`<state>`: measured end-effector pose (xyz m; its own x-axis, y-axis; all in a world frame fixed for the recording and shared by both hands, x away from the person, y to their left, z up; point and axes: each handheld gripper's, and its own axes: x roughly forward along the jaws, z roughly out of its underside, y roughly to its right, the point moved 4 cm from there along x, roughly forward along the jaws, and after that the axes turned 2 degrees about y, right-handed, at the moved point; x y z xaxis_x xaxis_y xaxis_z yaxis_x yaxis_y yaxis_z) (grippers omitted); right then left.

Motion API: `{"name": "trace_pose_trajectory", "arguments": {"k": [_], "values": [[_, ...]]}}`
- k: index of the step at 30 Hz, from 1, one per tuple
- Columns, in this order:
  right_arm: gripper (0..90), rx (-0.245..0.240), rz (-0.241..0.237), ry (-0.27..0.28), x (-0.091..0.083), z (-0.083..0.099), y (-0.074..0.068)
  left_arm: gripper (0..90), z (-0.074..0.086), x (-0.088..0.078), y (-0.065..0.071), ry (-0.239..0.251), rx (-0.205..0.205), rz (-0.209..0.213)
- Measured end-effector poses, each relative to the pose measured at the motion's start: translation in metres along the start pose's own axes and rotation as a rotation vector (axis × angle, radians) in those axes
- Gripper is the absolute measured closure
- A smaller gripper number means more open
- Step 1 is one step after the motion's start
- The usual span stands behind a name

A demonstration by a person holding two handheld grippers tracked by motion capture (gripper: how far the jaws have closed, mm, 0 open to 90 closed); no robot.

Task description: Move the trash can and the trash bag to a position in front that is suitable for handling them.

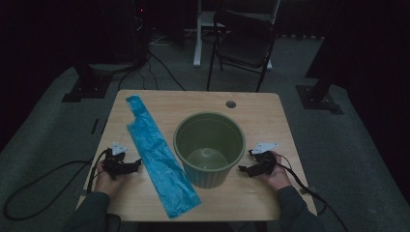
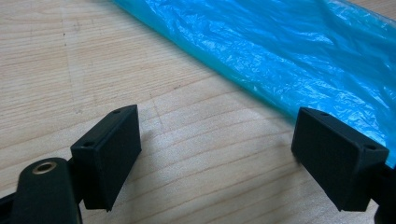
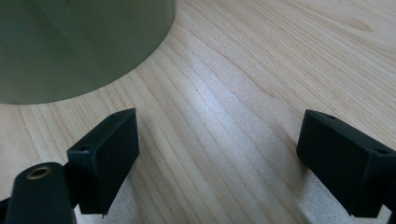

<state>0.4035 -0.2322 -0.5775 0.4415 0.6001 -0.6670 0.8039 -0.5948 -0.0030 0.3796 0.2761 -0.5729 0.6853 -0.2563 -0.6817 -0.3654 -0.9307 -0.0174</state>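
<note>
Nearby, blue bag [image 1: 159, 152] beside green bin [image 1: 209, 147]; chair [image 1: 244, 41] behind table [image 1: 270, 121].

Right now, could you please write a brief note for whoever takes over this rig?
Left hand-held gripper: open, empty, on the table beside the blue plastic bag.
Right hand-held gripper: open, empty, beside the green bin.
The bag lies flat, left of the upright bin.
Done: nothing visible; the bin has no liner.
Left: probably pick up the bag, open it and line the bin.
</note>
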Motion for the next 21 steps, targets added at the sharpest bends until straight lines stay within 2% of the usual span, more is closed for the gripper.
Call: {"name": "trace_pose_trajectory", "arguments": {"k": [5, 11, 12, 13, 16, 18, 21], "values": [[13.3, -0.001, -0.001, 0.000, 0.000, 0.000, 0.000, 16.0, -0.002, -0.003, -0.001, -0.057, 0.010, 0.013], [16.3, 0.002, -0.001, 0.005, -0.001, 0.000, 0.000, 17.4, -0.004, -0.006, -0.004, -0.092, 0.019, 0.021], [25.8, 0.002, 0.003, 0.021, -0.002, 0.000, 0.000, 27.4, -0.005, -0.008, -0.006, -0.101, 0.017, 0.019], [27.9, 0.006, 0.006, 0.023, -0.003, 0.001, 0.000, 34.9, -0.005, -0.010, -0.007, -0.108, 0.012, 0.016], [42.8, 0.019, 0.021, 0.021, -0.006, 0.000, 0.001, 48.3, -0.007, -0.013, -0.010, -0.145, -0.011, 0.004], [54.3, 0.043, 0.041, 0.003, -0.009, -0.001, 0.001, 60.4, -0.009, -0.014, -0.010, -0.168, -0.011, 0.000], [63.0, 0.068, 0.043, -0.024, -0.011, -0.002, 0.001, 61.4, -0.013, -0.017, -0.004, -0.156, 0.027, -0.015]]}}
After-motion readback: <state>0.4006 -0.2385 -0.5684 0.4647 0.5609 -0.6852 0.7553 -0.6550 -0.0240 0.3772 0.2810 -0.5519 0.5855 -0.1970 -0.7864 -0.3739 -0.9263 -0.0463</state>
